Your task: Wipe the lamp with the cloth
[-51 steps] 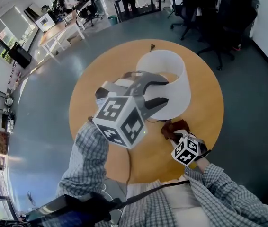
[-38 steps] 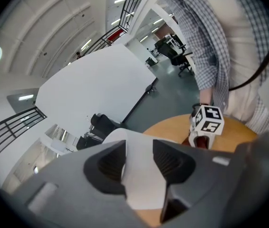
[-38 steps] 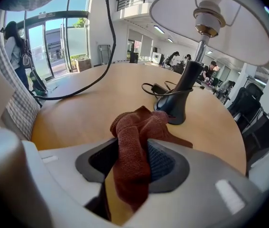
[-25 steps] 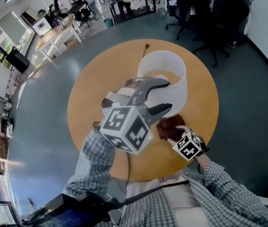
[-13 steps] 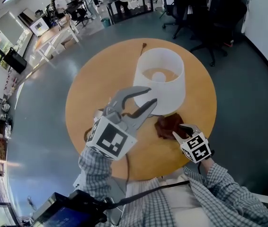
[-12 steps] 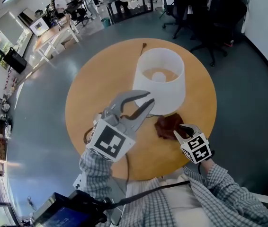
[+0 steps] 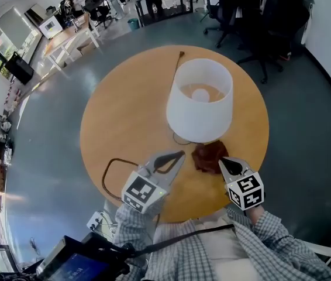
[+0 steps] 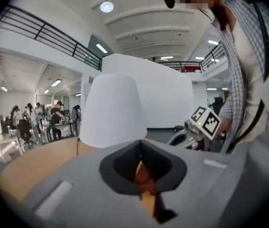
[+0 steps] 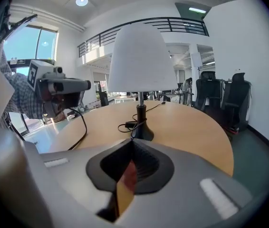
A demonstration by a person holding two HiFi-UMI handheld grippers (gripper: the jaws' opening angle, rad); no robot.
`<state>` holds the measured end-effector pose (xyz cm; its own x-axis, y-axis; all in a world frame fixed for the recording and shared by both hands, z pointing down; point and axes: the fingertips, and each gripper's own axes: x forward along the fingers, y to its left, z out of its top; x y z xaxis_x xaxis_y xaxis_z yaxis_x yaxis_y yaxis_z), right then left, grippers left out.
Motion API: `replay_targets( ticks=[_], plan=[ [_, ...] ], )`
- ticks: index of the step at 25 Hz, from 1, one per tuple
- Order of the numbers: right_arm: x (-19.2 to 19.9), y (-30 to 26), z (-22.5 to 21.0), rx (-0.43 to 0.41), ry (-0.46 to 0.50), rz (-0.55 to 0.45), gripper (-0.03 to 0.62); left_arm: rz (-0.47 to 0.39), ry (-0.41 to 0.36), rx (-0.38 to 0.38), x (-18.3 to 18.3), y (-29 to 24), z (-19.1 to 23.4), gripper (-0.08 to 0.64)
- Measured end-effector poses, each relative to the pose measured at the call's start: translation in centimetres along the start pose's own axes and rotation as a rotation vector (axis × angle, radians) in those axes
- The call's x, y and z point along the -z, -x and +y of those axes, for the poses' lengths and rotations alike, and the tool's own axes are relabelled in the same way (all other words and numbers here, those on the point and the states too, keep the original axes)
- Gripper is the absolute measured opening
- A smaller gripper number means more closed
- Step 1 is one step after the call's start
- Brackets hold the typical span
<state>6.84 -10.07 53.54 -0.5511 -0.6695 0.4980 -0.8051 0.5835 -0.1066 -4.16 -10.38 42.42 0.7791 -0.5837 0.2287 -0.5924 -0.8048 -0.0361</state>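
A lamp [image 7: 199, 101] with a white shade stands on the round wooden table [image 7: 121, 107]; in the right gripper view its black base [image 9: 142, 129] shows under the shade. A reddish-brown cloth [image 7: 208, 156] lies crumpled on the table at the lamp's foot. My left gripper [image 7: 180, 154] is low over the table just left of the cloth. My right gripper [image 7: 222, 160] hangs close by the cloth's right edge. Both have just been closing and are shut, with nothing between the jaws. The left gripper view looks past its shut tips [image 8: 141, 163] at the shade [image 8: 111, 113].
A black cord [image 7: 114, 167] loops over the table's near left part and runs off the edge toward a power strip [image 7: 95, 220] on the floor. Another cord [image 7: 180, 57] leaves the lamp toward the far edge. Black office chairs [image 7: 259, 22] stand beyond the table.
My left gripper came away from the lampshade, sank toward the near table edge and shut. My right gripper drew back from the cloth and shut. The cloth stays on the table.
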Motion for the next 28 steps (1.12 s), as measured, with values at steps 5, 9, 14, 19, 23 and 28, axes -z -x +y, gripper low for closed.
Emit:
replay_targets(
  ticks=[5, 9, 14, 19, 23, 28],
  plan=[
    [1.0, -0.4, 1.3, -0.061, 0.002, 0.026, 0.005, 0.042, 0.167, 0.049, 4.6, -0.6, -3.1, 0.005],
    [1.5, -0.5, 2.1, -0.078, 0.014, 0.033, 0.005, 0.067, 0.240, 0.040, 7.1, -0.6, -4.3, 0.005],
    [1.4, -0.5, 3.0, -0.109, 0.023, 0.030, 0.005, 0.071, 0.310, 0.035, 8.2, -0.7, -5.0, 0.005],
    [1.6, -0.6, 3.5, -0.126, 0.079, 0.043, 0.005, 0.081, 0.329, 0.042, 8.8, -0.6, -5.3, 0.005],
    [1.9, -0.6, 3.8, -0.136, 0.090, 0.054, 0.005, 0.055, 0.367, 0.029, 8.6, -0.5, -5.0, 0.005],
    [1.8, -0.8, 4.2, -0.145, 0.086, 0.051, 0.005, 0.068, 0.364, 0.036, 8.9, -0.2, -5.1, 0.005]
  ],
)
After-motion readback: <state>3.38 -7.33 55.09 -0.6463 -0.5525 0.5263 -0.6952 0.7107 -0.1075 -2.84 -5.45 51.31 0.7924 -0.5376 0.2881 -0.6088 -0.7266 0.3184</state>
